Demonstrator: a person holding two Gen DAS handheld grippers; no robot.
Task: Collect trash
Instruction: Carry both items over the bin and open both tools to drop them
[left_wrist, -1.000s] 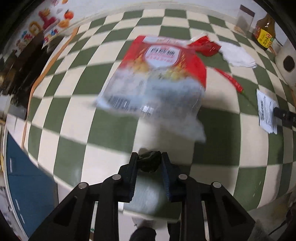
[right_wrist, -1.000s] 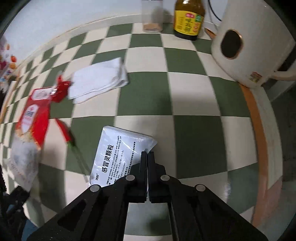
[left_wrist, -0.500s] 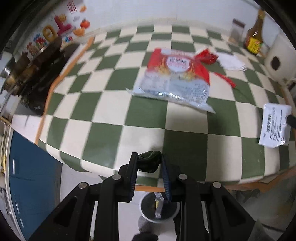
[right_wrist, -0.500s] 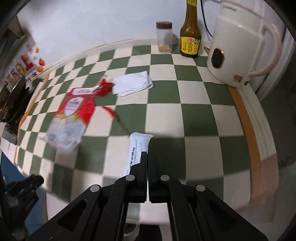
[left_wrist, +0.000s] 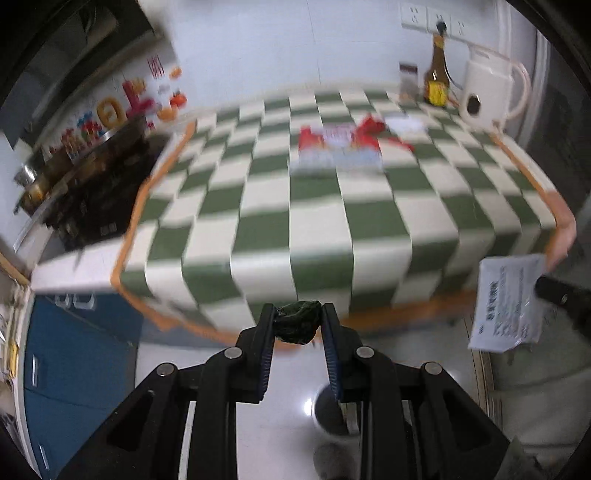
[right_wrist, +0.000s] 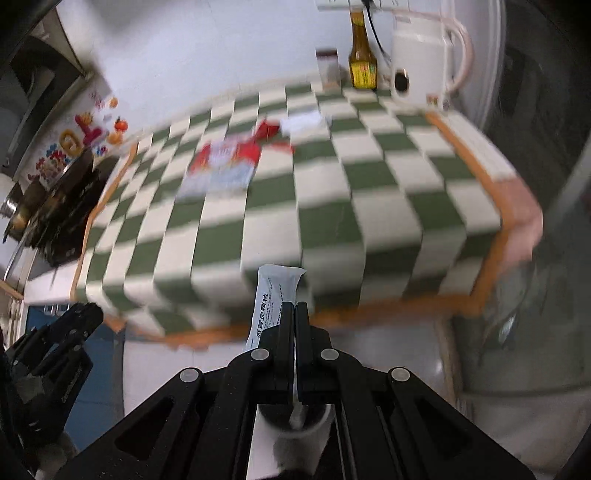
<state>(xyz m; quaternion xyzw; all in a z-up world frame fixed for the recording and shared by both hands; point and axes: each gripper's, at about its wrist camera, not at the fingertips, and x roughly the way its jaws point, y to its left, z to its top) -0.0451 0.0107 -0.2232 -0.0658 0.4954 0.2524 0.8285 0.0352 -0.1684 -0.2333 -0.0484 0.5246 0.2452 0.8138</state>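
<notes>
My left gripper (left_wrist: 297, 325) is shut on a small dark green crumpled wad (left_wrist: 296, 326) and holds it off the table's front edge, above the floor. My right gripper (right_wrist: 295, 325) is shut on a white printed sachet (right_wrist: 272, 301); the sachet also shows at the right of the left wrist view (left_wrist: 508, 301). A round bin (left_wrist: 330, 413) stands on the floor below both grippers and shows under the right gripper (right_wrist: 293, 421). A red and clear food bag (left_wrist: 338, 149) and red torn strips (right_wrist: 271, 134) lie on the checked table.
The green and cream checked table (left_wrist: 314, 229) has an orange edge. At its back right stand a white kettle (left_wrist: 489, 94), a brown sauce bottle (left_wrist: 436, 79), a small jar (left_wrist: 406, 79) and a folded white cloth (left_wrist: 404, 123). A stove (left_wrist: 85, 188) is left; a blue cabinet (left_wrist: 70, 365) below.
Both grippers have pulled back off the table and dropped lower, each still holding its item. The sachet left the tabletop. The floor bin has come under both grippers.
</notes>
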